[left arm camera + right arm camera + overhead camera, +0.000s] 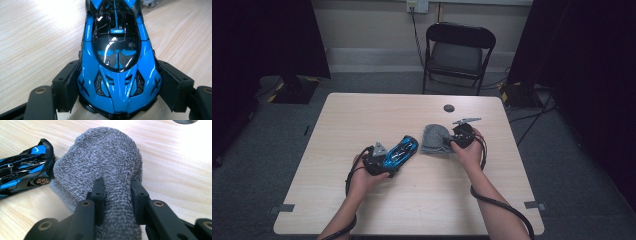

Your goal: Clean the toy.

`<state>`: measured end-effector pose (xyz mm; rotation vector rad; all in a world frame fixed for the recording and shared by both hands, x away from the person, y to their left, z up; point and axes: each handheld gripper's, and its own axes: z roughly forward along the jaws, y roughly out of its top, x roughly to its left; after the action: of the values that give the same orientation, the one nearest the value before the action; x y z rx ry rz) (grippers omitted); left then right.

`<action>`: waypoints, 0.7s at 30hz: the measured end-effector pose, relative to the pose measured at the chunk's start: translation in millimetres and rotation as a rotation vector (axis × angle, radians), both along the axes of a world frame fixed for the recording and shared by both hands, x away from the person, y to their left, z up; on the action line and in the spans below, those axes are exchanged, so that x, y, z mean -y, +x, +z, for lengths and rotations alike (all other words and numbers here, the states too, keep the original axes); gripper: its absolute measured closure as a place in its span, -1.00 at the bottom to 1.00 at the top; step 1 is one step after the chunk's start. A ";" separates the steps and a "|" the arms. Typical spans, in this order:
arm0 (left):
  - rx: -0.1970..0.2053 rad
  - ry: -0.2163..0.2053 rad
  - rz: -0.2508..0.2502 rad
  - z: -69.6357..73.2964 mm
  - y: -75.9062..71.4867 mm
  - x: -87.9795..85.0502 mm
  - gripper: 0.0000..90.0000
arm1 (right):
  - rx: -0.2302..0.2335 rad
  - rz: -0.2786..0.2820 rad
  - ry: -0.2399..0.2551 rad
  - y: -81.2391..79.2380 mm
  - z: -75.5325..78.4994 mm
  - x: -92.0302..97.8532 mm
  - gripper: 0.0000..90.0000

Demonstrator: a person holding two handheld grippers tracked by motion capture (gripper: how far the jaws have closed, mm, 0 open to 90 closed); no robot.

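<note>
Gripping a blue toy car (117,62), the left gripper (380,161) has its two black jaws pressed vs the car's sides near one end; in the left gripper view the pads sit tight on both flanks of the body. Car lies on the tabletop (362,115) slightly left of centre, closer to the near edge than the far one, pointing diagonally toward the far right corner. The person's left hand (364,177) holds that gripper.

Right gripper (462,135) is clamped on a grey knitted cloth (105,162), a bunched fold of it pinched btw the jaws. Cloth rests just right of the car, its edge nearly touching the car's end. Right hand (469,152) wraps the tool.

A small dark round disc (449,108) lies nr the far edge. A black folding chair (459,52) stands beyond the table.
</note>
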<state>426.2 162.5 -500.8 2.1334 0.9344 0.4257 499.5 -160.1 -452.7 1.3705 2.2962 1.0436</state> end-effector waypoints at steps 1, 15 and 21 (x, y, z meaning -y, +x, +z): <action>0.000 0.000 0.000 0.0 0.0 0.0 -0.43 | 0.004 0.001 0.001 -0.8 0.4 2.2 0.53; 0.014 -0.016 0.006 1.7 -2.9 -0.8 -0.51 | 0.021 0.047 0.077 -25.6 4.0 21.6 0.52; 0.036 -0.055 0.003 18.1 -4.6 -3.7 -0.55 | 0.019 0.066 0.087 -31.0 3.0 26.1 0.51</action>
<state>421.6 166.3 -482.7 2.0688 0.9187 0.4339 468.4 -186.2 -449.7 1.3183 2.3215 1.1848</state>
